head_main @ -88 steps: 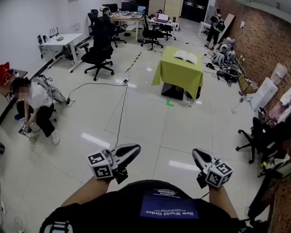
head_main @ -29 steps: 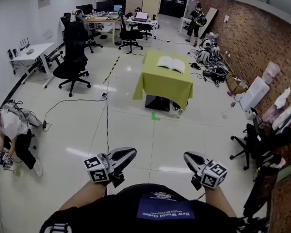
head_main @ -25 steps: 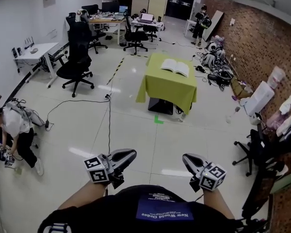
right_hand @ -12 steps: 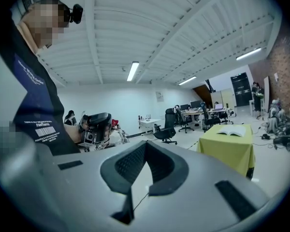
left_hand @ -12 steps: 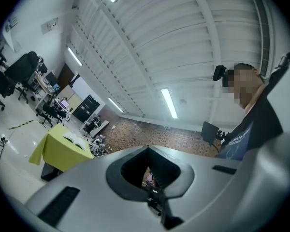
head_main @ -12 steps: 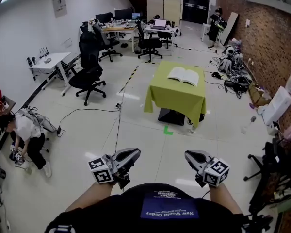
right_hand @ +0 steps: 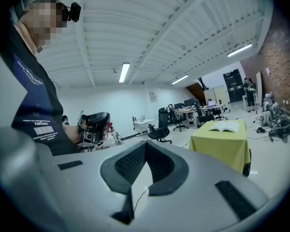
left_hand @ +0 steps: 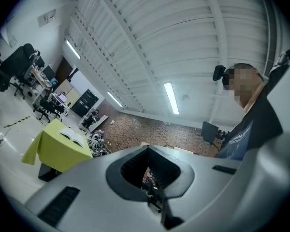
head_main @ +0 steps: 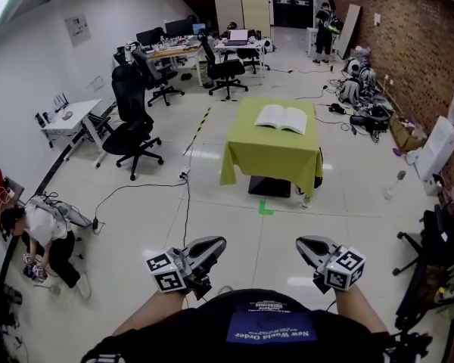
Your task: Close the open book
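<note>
Left gripper (head_main: 213,243) and right gripper (head_main: 303,243) clenched, empty
Both well short of table (head_main: 271,157); book (head_main: 281,118) on it open, untouched

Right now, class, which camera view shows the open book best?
The head view: the open book lies spread on the green-clothed table, both pages seen from above. Both gripper views show it only small, far off and nearly edge-on.

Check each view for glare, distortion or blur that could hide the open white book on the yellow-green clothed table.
Head view: fisheye bends the walls and lamp glare streaks the glossy white floor, yet the open white book on the yellow-green clothed table is sharp. Left gripper view: dark vignetted corners, tilted scene, the book tiny. Right gripper view: same vignette, the book small but clear.
</note>
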{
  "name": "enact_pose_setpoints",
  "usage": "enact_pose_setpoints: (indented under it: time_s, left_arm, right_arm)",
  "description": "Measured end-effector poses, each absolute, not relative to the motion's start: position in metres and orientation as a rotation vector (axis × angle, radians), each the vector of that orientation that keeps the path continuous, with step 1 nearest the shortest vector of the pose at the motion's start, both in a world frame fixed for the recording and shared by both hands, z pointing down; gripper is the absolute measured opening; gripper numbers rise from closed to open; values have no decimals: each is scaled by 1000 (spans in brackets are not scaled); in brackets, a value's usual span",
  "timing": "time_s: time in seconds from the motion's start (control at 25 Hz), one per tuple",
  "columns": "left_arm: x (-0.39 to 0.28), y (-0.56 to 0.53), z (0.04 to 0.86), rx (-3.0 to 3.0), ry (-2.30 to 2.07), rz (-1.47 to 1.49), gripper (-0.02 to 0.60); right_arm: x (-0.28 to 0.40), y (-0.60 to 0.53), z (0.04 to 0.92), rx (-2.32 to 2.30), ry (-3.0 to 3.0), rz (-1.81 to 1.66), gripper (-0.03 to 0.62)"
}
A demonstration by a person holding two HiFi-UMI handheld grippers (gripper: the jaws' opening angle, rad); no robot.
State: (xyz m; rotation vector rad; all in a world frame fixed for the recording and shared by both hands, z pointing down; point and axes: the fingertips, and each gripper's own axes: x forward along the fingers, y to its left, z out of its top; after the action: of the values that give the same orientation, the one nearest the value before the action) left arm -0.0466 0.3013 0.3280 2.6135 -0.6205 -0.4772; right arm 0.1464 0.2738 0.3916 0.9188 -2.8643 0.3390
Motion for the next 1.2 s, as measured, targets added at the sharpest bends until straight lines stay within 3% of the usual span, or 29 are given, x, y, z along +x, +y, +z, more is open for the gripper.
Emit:
enact_pose_setpoints:
  time_s: [0.72,1.2]
  left_arm:
    - [-152,115,338,2705,-404,-451,6]
    - [-125,17,351,2680,-543,-441,6]
  right_arm:
    - [49,119,372,1166,-2769,300,-15]
    - [68,-3,379,1002,-2832,295,-15]
